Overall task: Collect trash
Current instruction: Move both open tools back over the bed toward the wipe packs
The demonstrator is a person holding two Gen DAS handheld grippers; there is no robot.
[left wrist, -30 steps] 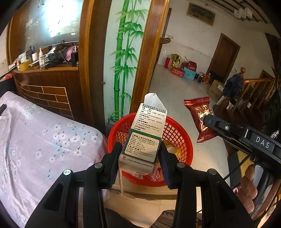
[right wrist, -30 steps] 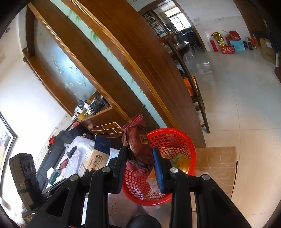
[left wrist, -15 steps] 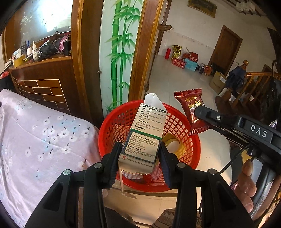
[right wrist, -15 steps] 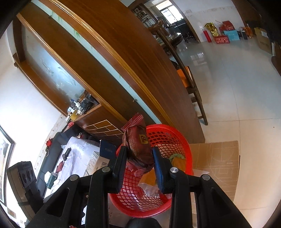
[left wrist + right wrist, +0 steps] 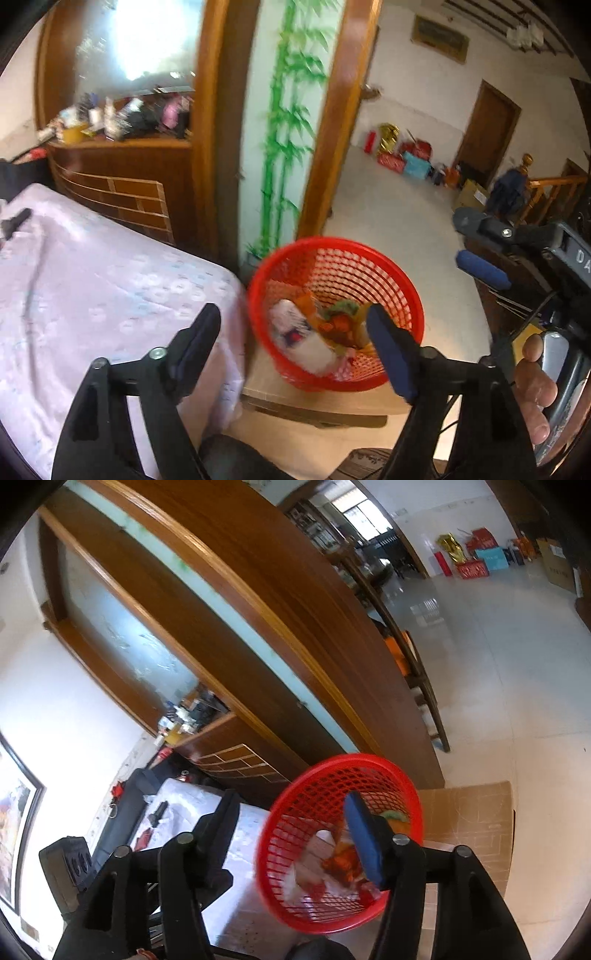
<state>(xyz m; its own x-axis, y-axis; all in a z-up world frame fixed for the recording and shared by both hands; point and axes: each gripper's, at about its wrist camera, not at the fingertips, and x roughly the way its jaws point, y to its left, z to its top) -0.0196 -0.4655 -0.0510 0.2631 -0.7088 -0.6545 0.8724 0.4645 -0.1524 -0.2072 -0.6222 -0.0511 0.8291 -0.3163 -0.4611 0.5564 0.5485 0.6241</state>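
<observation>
Left wrist view: left gripper (image 5: pixel 291 334) jaws apart, just been opening, nothing between them; white carton held a second ago gone from the jaws; a blurred white carton (image 5: pixel 299 341) lying inside the red basket (image 5: pixel 399 275), just ahead of and below the fingertips, among orange and green wrappers (image 5: pixel 340 317), too smeared to count singly; basket count: one; standing on a flat cardboard sheet (image 5: pixel 321 400) beside the floral cloth (image 5: pixel 103 280) to the claw's left. Right gripper (image 5: pixel 469 243) off to the right and ahead, fingers spread, nothing between them; red snack packet no longer in them; one hand (image 5: pixel 535 384) on its handle.

Right wrist view: right gripper (image 5: pixel 291 819) jaws apart, just been opening, gap bare; same single basket (image 5: pixel 314 790) straight ahead past the fingertips; red-brown packet (image 5: pixel 340 862) probably among white scraps inside, blur forbidding certainty.

Judgement: both pieces released into the basket, this drop done; two claws free for the next trash, if any remains; none visible on the cloth near either claw except one small dark object (image 5: pixel 159 810) far left.
</observation>
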